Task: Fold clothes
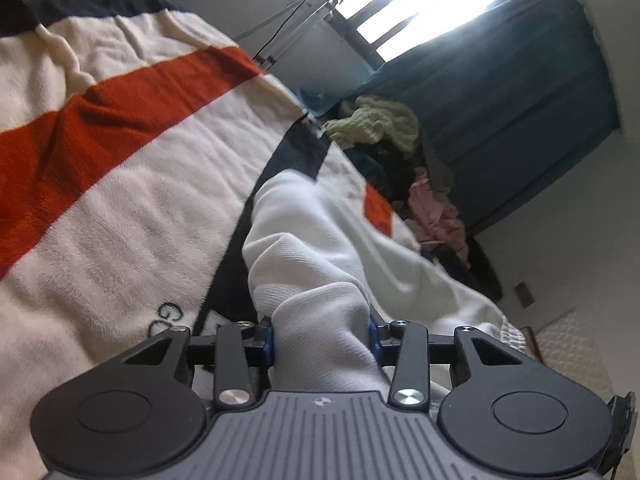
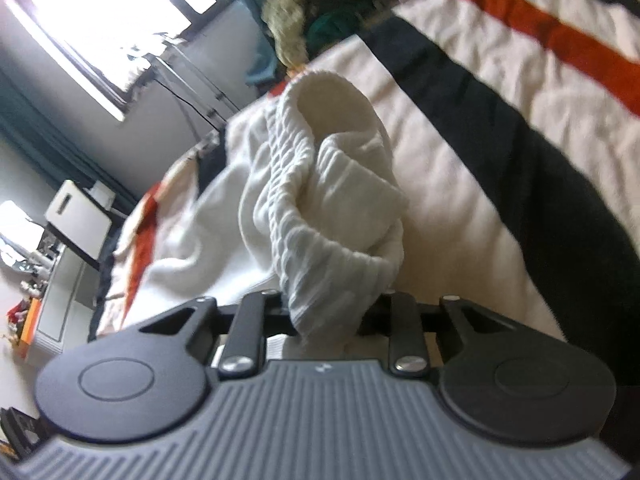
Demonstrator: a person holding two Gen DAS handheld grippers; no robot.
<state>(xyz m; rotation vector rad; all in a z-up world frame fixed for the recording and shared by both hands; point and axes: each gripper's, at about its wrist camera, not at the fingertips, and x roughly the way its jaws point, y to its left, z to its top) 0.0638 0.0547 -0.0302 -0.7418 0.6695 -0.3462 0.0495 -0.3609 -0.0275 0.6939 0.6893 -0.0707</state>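
One soft, white, ribbed garment [image 1: 320,240] lay bunched on the bed's fuzzy striped blanket [image 1: 120,160], near its middle. Both the left gripper [image 1: 322,330] and the right gripper [image 2: 328,312] were clenched on its cloth.

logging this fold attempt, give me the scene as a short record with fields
garment: white garment, bunched, its ribbed edge showing in the right wrist view
surface: striped blanket, cream with orange and dark bands
left hand-held gripper: shut on white garment
right hand-held gripper: shut on white garment
background: clothes pile beyond the blanket, teal curtain, bright window
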